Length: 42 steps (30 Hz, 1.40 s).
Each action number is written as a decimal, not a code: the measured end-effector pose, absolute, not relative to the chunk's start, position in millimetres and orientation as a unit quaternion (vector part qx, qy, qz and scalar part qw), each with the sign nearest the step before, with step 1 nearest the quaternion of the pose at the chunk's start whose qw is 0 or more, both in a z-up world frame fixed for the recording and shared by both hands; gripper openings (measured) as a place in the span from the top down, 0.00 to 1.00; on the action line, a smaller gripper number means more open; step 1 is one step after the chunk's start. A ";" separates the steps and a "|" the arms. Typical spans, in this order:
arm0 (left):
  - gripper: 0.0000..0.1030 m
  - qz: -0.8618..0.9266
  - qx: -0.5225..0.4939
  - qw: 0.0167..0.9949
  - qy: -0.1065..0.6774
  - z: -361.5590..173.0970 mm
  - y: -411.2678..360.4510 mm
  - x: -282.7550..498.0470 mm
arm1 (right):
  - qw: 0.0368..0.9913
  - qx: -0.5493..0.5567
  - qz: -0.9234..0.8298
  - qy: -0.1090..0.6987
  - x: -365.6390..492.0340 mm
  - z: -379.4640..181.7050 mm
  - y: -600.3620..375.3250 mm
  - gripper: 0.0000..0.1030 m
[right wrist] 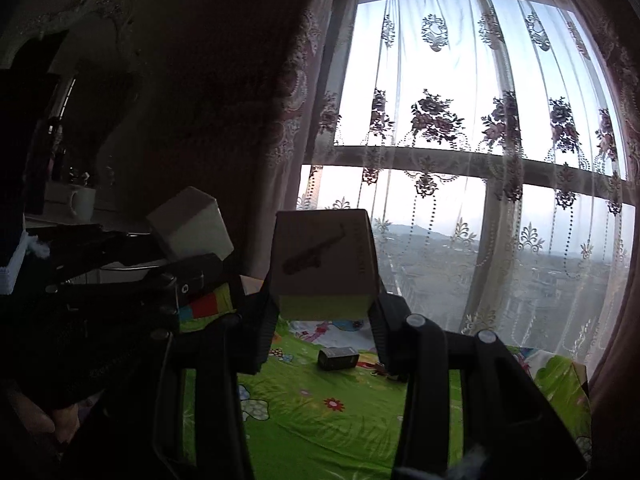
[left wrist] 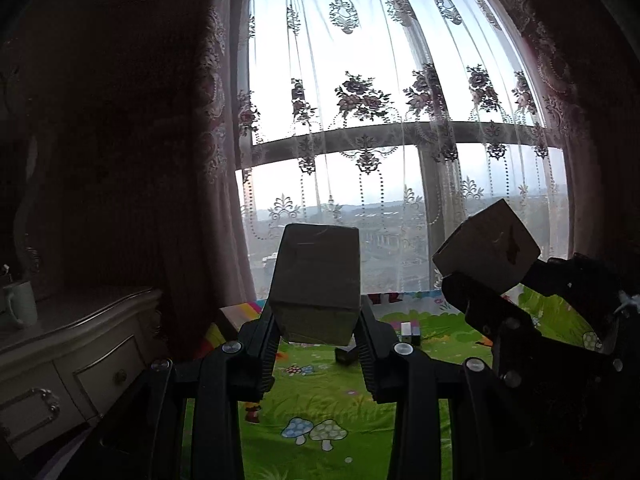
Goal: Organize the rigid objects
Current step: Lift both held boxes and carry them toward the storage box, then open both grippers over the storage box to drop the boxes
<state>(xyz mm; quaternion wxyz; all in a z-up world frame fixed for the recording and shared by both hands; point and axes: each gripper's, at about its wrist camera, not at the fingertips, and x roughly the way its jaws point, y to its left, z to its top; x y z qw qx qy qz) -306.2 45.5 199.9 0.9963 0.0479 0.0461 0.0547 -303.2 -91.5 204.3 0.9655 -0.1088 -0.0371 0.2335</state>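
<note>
Blocks aloft, one per hand — left gripper [left wrist: 316, 320] clamped on a grey cube [left wrist: 316, 284], right gripper [right wrist: 324, 312] clamped on a saxophone-printed cube [right wrist: 326, 258], both carried level above the green play mat [right wrist: 320, 412], likely for sorting together — small dark box [right wrist: 338, 358] lies loose below
</note>
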 end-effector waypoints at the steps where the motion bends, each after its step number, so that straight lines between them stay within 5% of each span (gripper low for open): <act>1: 0.65 0.060 0.046 0.996 0.047 199.2 51.3 -308.5 | 0.962 -0.110 0.248 -0.034 -303.9 203.8 -84.3 0.55; 22: 0.64 0.314 -0.056 0.940 0.124 136.2 244.1 -393.1 | 0.851 -0.205 0.483 0.022 -331.6 159.2 92.5 0.56; 42: 0.64 0.390 -0.136 0.885 0.214 74.4 338.2 -409.1 | 0.751 -0.274 0.585 0.139 -357.9 73.9 189.6 0.56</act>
